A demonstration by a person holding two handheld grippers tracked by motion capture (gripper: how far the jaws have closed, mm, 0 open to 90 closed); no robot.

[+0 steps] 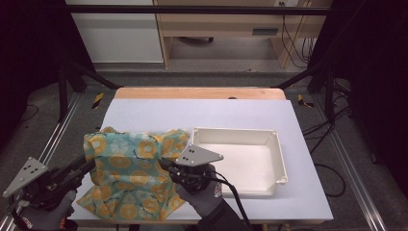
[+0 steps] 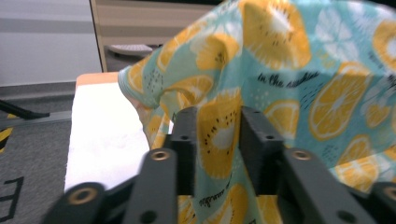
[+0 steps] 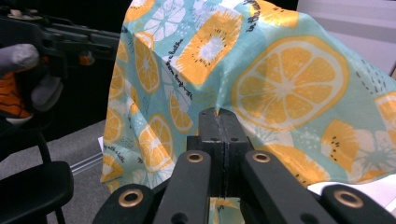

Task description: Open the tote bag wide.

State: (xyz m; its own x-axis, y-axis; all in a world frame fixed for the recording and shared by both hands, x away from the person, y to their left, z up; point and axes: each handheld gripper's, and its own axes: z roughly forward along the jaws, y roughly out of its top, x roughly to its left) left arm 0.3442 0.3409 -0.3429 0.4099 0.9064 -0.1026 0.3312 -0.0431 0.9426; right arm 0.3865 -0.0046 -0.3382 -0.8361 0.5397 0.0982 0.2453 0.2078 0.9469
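A teal cloth (image 1: 127, 163) printed with orange citrus slices lies rumpled on the left half of the table. My right gripper (image 1: 163, 164) is at the cloth's right edge, beside the tray. In the right gripper view its jaws (image 3: 218, 112) are pressed together on a fold of the cloth (image 3: 280, 79), which hangs up in front of them. My left gripper (image 1: 89, 166) reaches in from the bottom left to the cloth's left edge. In the left gripper view its jaws (image 2: 218, 116) stand apart with cloth (image 2: 289, 70) lying loosely in the gap.
A white rectangular tray (image 1: 281, 159) sits on the right half of the pale table (image 1: 192, 113), close to my right hand. A wooden strip (image 1: 199, 93) runs along the table's far edge. Dark frame posts and floor rails flank both sides.
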